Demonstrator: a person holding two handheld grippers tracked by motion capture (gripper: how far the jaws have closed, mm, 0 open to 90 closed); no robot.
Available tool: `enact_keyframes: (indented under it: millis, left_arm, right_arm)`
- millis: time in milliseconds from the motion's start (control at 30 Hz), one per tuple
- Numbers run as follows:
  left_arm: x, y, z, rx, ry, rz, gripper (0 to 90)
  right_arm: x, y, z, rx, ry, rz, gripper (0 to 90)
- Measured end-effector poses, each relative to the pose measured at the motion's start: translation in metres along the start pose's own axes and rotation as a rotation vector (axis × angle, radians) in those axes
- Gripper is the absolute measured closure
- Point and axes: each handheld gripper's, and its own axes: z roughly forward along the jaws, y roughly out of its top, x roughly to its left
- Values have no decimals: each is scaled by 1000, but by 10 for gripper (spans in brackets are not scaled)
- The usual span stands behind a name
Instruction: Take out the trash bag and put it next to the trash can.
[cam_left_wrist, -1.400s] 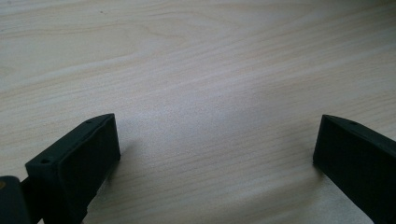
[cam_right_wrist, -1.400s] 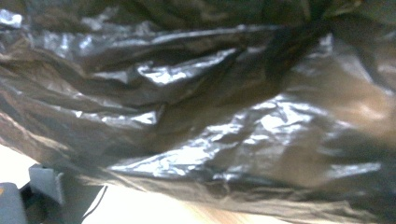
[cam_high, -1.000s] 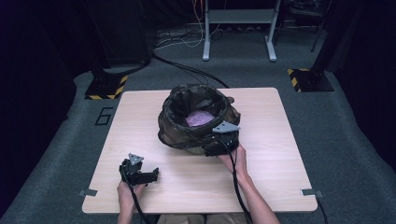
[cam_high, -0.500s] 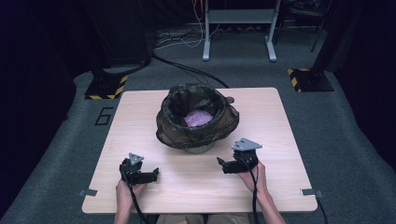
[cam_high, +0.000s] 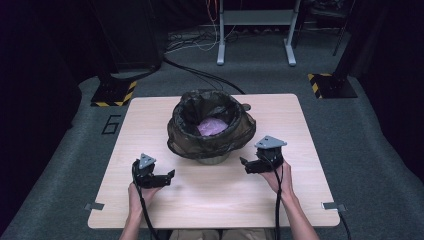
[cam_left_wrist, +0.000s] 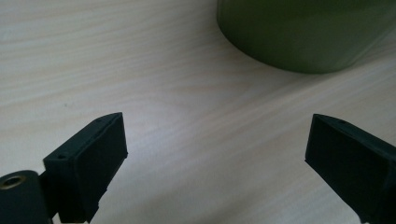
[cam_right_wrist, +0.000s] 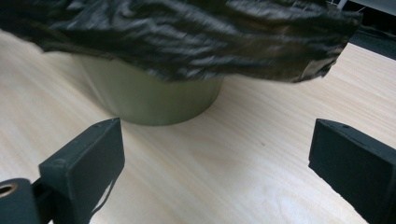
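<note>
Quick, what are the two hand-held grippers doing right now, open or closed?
Left hand-held gripper: open, holding nothing, jaws just closed a little.
Right hand-held gripper: open, holding nothing, beside the bin.

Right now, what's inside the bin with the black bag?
Inside the bin, the black bag lines it and drapes over the rim. Something pink-purple lies at the bottom; the liner hides whatever else lies below.

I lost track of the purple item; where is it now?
In the high view, the purple item lies inside the bag-lined bin at the table's centre, ahead of both hands.
</note>
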Motion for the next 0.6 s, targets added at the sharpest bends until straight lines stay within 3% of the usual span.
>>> enact_keyframes:
  millis: [233, 333, 500, 600]
  left_arm:
    - [0, 21, 10, -32, -7, 37, 135]
    - [-1, 28, 11, -58, -3, 54, 147]
    - [-5, 38, 14, -109, 8, 96, 195]
    - [-8, 43, 16, -141, 9, 130, 336]
  right_arm:
    - [-5, 11, 10, 8, 0, -16, 45]
    - [-8, 14, 13, 2, 5, -16, 104]
    - [-10, 21, 15, -16, 22, -42, 248]
    - [-9, 23, 16, -19, 16, -45, 421]
